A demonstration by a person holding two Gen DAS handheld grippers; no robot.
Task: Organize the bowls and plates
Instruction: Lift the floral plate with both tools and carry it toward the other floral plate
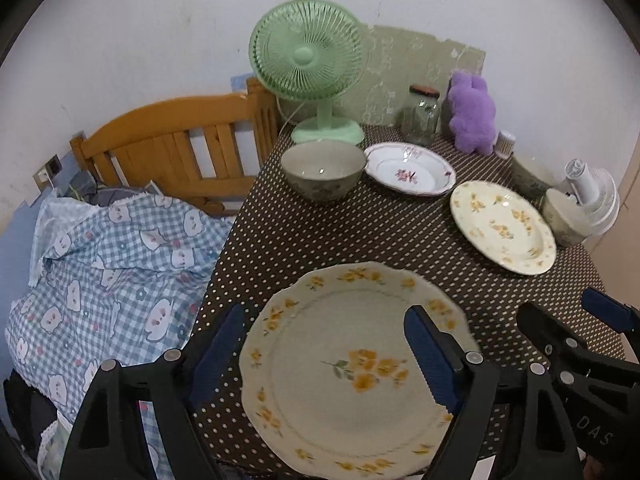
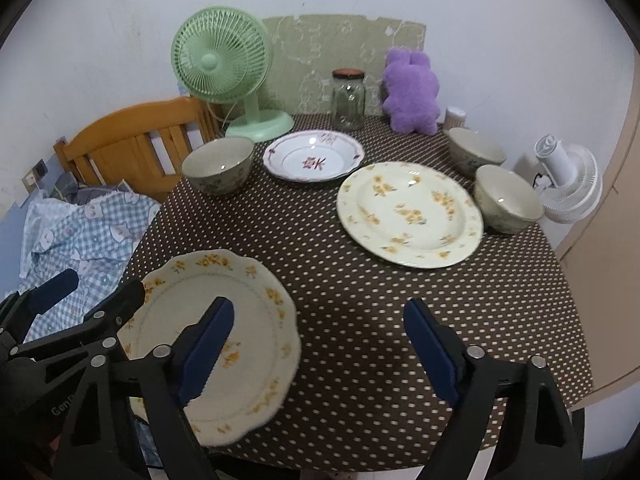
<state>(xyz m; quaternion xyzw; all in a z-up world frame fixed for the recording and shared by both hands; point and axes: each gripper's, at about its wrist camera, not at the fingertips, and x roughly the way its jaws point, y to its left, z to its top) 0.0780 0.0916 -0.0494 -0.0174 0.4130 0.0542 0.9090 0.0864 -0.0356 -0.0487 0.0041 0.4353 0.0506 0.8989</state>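
Note:
A scalloped plate with yellow flowers (image 1: 352,368) lies at the table's near left edge. My left gripper (image 1: 324,356) hangs open above it, one finger over the plate and one off its left rim. My right gripper (image 2: 320,350) is open over bare cloth, just right of that plate (image 2: 240,320). Further back lie a round yellow-flowered plate (image 2: 408,212) and a pink-flowered deep plate (image 2: 314,156). One bowl (image 2: 218,164) stands at the back left, and two bowls (image 2: 508,200) (image 2: 474,150) stand at the right.
A green fan (image 2: 224,64), a glass jar (image 2: 348,100) and a purple plush toy (image 2: 412,92) line the back of the dotted brown tablecloth (image 2: 360,280). A white fan (image 2: 568,184) stands beyond the right edge. A bed with a checked quilt (image 1: 108,272) adjoins the left.

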